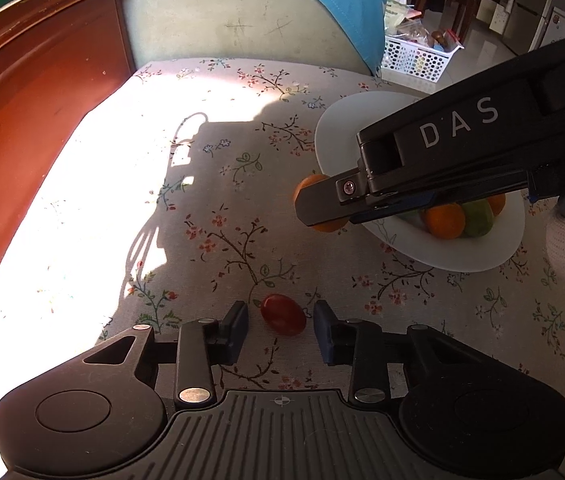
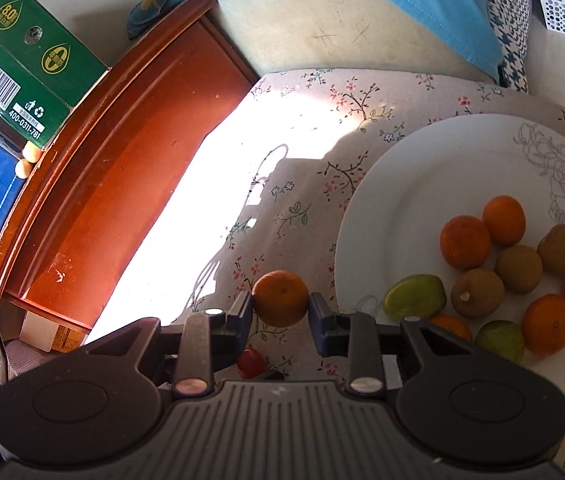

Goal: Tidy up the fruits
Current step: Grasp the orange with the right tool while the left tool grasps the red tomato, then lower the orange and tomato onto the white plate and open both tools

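Two grips carry the risk: nearest, the left gripper (image 1: 281, 330) straddles the red cherry tomato (image 1: 283, 314) on the floral cloth (image 1: 218, 184), jaws narrowed around it, though I cannot tell from this angle whether the pads actually press it, so a lift could leave it rolling or squash it. Farther out, the right gripper (image 2: 280, 314) is clenched on a small orange (image 2: 280, 299) just short of the white plate (image 2: 402, 184); let go early, it would probably miss the rim, or knock the fruit already piled there.
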Motion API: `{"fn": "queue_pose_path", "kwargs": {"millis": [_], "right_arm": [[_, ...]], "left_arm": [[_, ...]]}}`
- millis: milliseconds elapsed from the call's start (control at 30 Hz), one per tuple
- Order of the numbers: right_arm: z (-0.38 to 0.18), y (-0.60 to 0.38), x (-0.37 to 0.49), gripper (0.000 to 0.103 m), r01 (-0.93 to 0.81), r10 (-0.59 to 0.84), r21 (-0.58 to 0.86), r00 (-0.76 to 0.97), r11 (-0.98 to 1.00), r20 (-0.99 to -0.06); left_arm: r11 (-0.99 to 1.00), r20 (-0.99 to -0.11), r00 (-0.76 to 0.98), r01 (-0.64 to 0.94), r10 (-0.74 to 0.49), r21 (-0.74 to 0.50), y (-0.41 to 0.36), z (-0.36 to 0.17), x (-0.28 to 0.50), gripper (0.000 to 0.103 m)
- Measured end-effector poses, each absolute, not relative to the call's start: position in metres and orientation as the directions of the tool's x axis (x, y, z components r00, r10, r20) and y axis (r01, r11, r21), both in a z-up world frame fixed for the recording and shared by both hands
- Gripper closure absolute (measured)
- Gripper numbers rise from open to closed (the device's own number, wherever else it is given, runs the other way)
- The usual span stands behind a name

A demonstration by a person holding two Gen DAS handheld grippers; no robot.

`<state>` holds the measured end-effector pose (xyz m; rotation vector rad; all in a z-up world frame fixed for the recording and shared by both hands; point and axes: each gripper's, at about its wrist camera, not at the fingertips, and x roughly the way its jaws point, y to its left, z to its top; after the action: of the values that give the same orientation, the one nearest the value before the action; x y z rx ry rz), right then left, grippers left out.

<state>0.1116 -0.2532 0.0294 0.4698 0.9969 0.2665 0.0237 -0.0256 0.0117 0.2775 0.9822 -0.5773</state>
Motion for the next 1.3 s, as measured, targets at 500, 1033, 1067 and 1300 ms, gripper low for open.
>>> {"fn": "queue_pose_path", "kwargs": {"millis": [500,1033,1067,1300], "right_arm": [[0.053,-0.288,0.102,0.072,0.024,0.398,0.502,0.577,0.864,-0.713],[0.068,-0.365,0.097,0.072,0.182,0.26,0.478,0.649,0.859,-0.715],[0.067,-0.368,0.098,0.072,0.191,0.253,0.477,0.651,0.858,-0.716],[0.055,-0.377,0.104,0.072,0.247,0.217,0.466,0.641,0.85,-0.736]], "left_arm": [[0.823,-0.816,0.453,0.566,-0.358,-0.048,-0.029,0.026,0.027,0.082],[0.814,-0.754,0.476,0.566,-0.453,-0.132,-0.077,0.057,0.057,0.082],[0.818,-0.755,0.478,0.559,-0.449,-0.133,-0.077,0.055,0.061,0.082],[0.832,-0.768,0.464,0.533,-0.44,-0.155,-0.091,0.046,0.074,0.082]]}}
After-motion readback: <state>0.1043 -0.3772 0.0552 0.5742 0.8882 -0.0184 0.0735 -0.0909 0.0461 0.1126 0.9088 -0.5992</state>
